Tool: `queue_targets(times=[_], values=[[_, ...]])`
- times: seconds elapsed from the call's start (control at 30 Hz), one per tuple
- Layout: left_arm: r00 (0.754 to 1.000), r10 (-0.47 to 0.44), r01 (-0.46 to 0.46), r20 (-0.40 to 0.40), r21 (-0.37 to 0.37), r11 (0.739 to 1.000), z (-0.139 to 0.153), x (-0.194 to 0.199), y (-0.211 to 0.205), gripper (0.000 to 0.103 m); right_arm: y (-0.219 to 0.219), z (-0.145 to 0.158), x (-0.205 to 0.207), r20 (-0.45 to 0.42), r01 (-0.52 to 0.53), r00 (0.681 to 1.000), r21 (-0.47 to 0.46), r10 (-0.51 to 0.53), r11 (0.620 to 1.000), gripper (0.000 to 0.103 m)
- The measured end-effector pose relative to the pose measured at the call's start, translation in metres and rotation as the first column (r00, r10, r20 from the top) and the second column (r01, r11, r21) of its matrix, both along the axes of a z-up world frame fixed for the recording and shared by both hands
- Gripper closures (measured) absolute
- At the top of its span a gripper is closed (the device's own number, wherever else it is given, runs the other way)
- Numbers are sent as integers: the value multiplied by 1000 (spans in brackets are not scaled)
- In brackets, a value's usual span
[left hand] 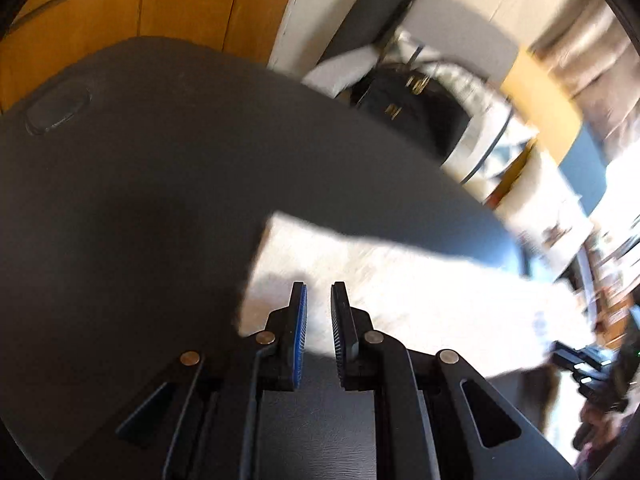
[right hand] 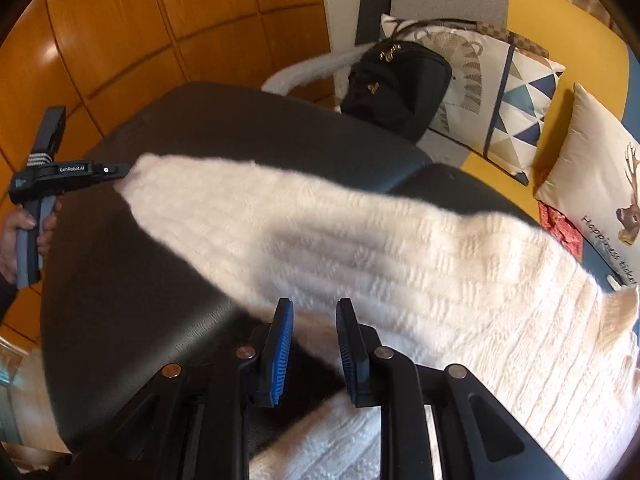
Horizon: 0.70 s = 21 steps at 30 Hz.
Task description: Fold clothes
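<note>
Stretching across the dark table, the white knitted sweater has one sleeve pulled out long toward the far-left edge, apparently to straighten it before it is folded back over the body. At the sleeve's tip sits the left gripper, held in a person's hand; its jaws look nearly closed, with white knit showing in the narrow gap, though whether they pinch it I cannot tell. Nearer the sweater's body, the right gripper hangs above the sleeve's near edge, jaws slightly apart and gripping nothing. Beyond the sweater, off the table's far side, rest a black bag and patterned cushions.
</note>
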<state>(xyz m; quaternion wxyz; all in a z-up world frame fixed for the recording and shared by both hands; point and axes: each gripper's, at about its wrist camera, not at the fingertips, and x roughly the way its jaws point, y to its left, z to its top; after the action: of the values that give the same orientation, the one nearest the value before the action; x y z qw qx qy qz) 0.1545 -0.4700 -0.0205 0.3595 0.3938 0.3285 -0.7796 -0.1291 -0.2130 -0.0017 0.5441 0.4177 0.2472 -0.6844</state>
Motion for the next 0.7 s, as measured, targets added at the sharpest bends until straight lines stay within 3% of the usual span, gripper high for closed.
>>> queue_targets(times=[0.1,0.2,0.3,0.37,0.47,0.53,0.67,0.7], values=[[999,30,-29,26,-56,998,4,-2,1,88,0,-4,1,12,7,1000,10,-7,1000,82],[996,76,-77,-40,-19,997,15,8,1,88,13,5,-5,62,58,997,-37,-55,998,82],[993,21,-29,-115,-65,997,39,2,25,88,43,16,-12,90,127,989,-75,-120,989,81],[992,-44,30,-116,-117,993,53,-15,46,88,66,19,-14,91,168,983,-72,-162,983,81],[986,-162,151,-44,-191,970,73,-62,73,88,96,16,-13,77,223,973,-44,-220,974,81],[982,-186,187,20,-187,964,68,-84,77,88,108,8,-12,110,253,962,-29,-248,967,81],[992,-106,114,67,-121,986,52,-94,54,86,116,-6,0,129,219,968,-8,-216,976,80],[994,-80,88,73,-108,990,49,-95,47,85,115,-8,4,96,217,972,-23,-214,976,80]])
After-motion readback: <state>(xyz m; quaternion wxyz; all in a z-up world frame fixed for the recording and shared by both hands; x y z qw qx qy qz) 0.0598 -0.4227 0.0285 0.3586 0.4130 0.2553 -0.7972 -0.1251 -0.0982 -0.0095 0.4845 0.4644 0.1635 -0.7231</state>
